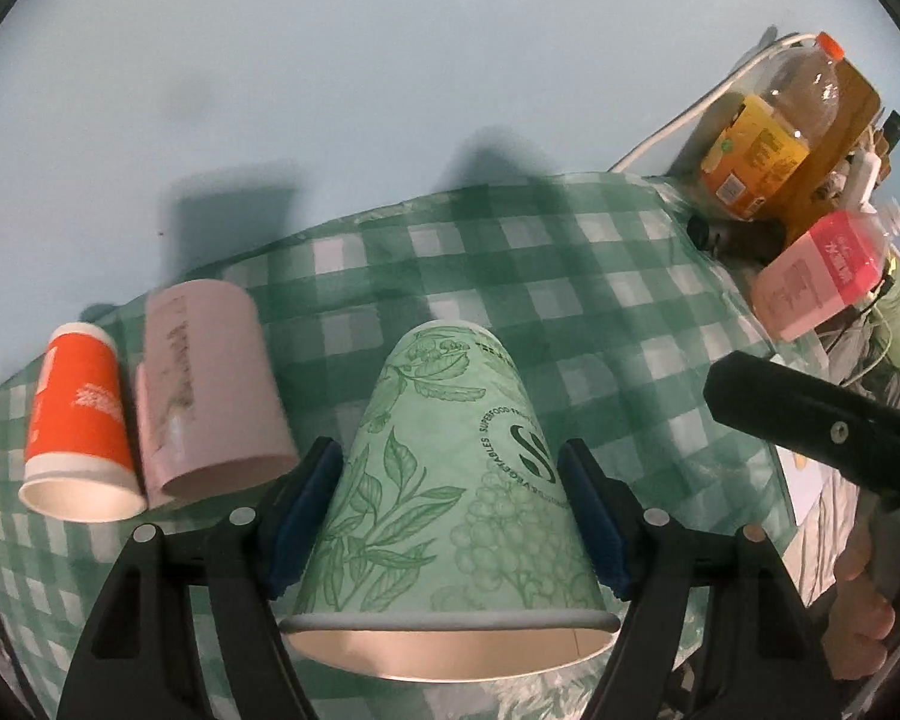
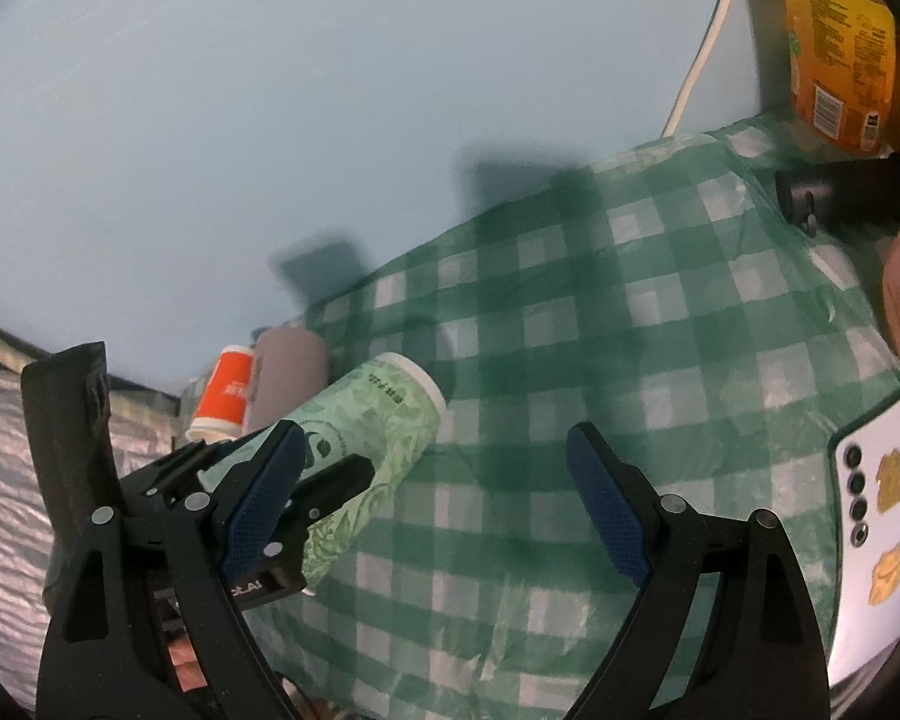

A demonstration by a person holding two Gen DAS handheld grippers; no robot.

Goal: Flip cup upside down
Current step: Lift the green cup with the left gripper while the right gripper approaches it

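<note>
Checked tablecloth: my left tongs clamp the green cup; right tongs apart, empty. Paper wall may buckle and slip.

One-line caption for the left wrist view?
Left gripper clamps the green paper cup above the checked cloth; orange cup alongside.

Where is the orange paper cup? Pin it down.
The orange paper cup sits at far left in the left wrist view, on the checked tablecloth, beside the pink mug.

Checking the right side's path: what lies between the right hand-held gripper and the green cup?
Only bare checkered tablecloth, as the right wrist view shows. The right hand-held gripper stands open and empty; the green cup sits clamped in the left hand-held gripper.
</note>
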